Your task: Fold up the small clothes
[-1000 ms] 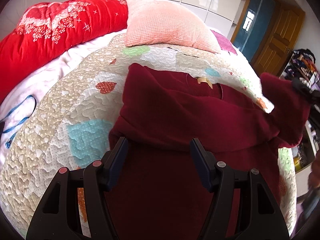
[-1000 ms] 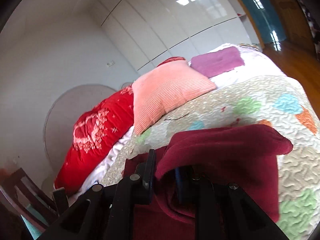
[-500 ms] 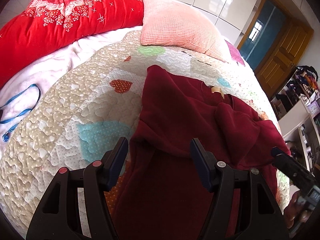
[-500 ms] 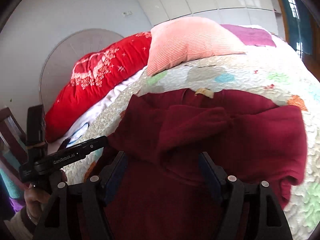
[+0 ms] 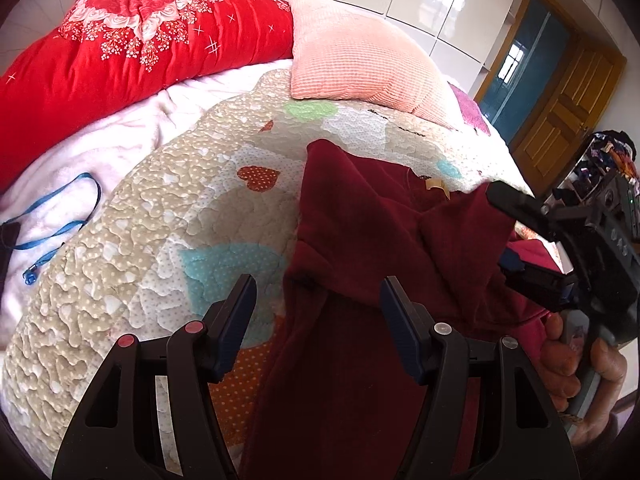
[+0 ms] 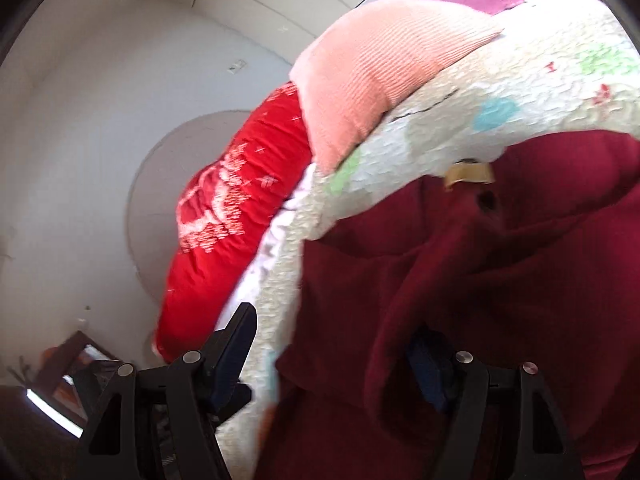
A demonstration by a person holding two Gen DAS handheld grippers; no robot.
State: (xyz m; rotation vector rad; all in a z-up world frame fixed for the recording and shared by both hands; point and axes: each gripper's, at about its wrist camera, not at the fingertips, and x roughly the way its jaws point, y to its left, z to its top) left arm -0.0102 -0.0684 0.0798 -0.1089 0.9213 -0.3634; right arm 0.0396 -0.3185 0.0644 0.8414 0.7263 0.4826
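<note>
A dark red sweater [image 5: 360,240] lies flat on the patchwork quilt [image 5: 160,220], neck label [image 5: 436,186] at the far end and both sleeves folded over the chest. My left gripper [image 5: 318,308] hovers open above the sweater's near left edge, nothing between its fingers. At the sweater's right side a hand [image 5: 568,364] holds my right gripper [image 5: 520,240] with its jaws wide apart. In the right wrist view the right gripper [image 6: 336,344] is low and close to the sweater [image 6: 480,280]. A fold of cloth partly hides its right finger [image 6: 428,364], but the pads do not press on it.
A pink ribbed pillow [image 5: 360,64] and a red flowered duvet [image 5: 120,48] lie at the head of the bed. A blue lanyard [image 5: 60,216] rests on the pale sheet at left. A wooden door [image 5: 560,112] and cluttered shelves stand beyond the bed's right edge.
My right gripper opened and let go of the sleeve, which now lies across the chest. It then sank low to the sweater's right side. My left gripper shifted slightly.
</note>
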